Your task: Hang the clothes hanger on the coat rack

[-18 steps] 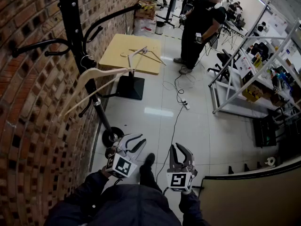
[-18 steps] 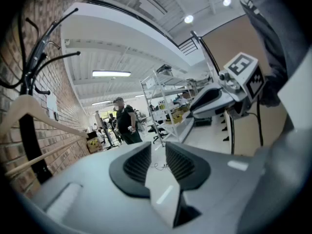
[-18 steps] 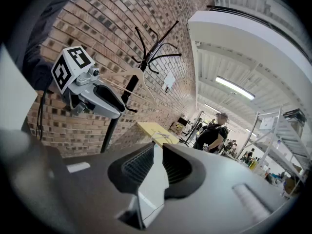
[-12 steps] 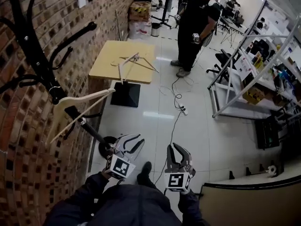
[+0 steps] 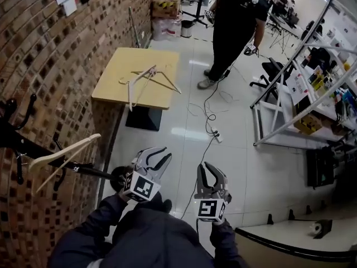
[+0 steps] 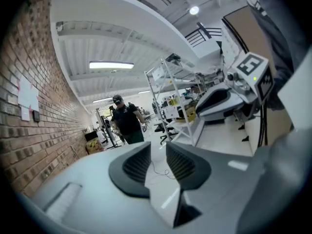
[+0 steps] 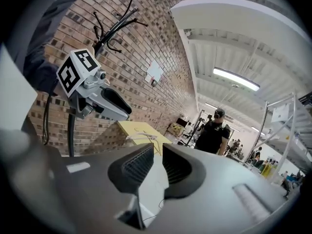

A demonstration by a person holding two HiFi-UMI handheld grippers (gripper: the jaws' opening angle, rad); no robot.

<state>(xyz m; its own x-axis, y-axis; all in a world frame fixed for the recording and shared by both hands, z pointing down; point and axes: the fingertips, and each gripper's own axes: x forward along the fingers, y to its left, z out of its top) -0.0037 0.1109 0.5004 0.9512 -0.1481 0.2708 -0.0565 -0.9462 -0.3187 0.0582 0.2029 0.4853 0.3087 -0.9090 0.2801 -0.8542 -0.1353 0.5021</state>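
Observation:
A pale wooden hanger (image 5: 62, 154) hangs on an arm of the black coat rack (image 5: 25, 144) against the brick wall, at the left of the head view. My left gripper (image 5: 158, 159) and right gripper (image 5: 207, 173) are held side by side low in front of me, well to the right of the rack. Both are shut with nothing between the pads. In the left gripper view my left gripper (image 6: 157, 152) points across the room. My right gripper (image 7: 157, 155) in its own view does the same. More wooden hangers (image 5: 146, 78) lie on the yellow table (image 5: 111, 85).
A person in black (image 5: 234, 27) stands beyond the table. White metal shelving (image 5: 290, 110) stands at the right. A cable (image 5: 209, 121) with a power strip runs along the tiled floor. Boxes (image 5: 166, 4) sit by the wall at the back.
The head view has swung away from the wall: the rack and its hanger slid to the left edge and lower. Both grippers stay shut and have hardly shifted.

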